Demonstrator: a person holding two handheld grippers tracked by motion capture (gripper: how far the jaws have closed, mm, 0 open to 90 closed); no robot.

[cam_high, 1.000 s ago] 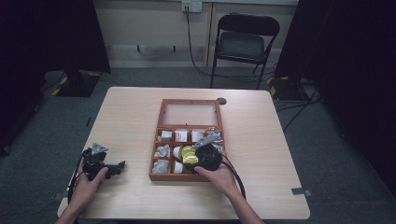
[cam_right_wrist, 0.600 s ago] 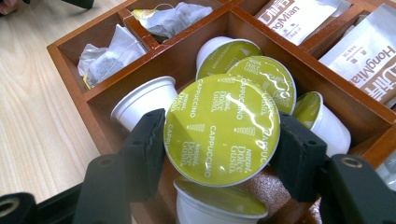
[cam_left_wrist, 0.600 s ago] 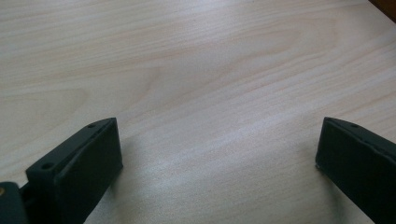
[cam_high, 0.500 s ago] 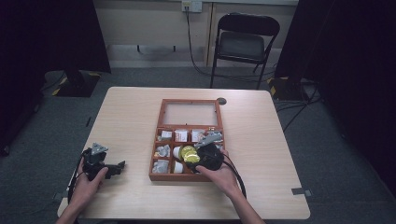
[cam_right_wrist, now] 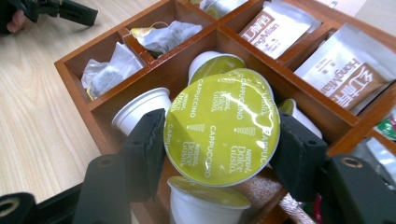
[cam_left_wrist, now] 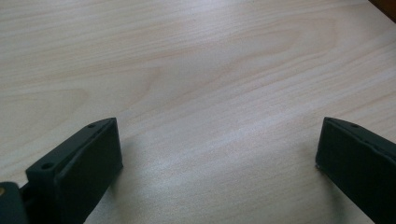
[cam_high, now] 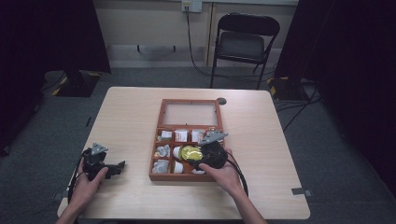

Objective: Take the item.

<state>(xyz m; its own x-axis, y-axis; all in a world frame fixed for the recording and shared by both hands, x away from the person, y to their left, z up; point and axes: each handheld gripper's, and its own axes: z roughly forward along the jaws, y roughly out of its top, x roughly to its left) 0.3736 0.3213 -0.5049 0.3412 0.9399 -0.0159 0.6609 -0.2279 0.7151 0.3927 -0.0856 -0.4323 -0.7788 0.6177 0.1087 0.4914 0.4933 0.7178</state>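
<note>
Centre frame, right tool point(cam_right_wrist: 219, 154) grips a round yellow-green foil-lidded coffee capsule point(cam_right_wrist: 222, 128) over the compartmented wooden box point(cam_high: 161, 140) (left tool point(cam_left_wrist: 217, 163) wide, idle); lift straight, squeeze gently.

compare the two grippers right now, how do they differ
The left gripper has its jaws spread wide with nothing between them; the right gripper is clamped on a yellow-green capsule. The left gripper sits over bare table, well apart from the wooden box; the right gripper is over the box's compartments. Both are black, two-jawed and hand-held.
</note>
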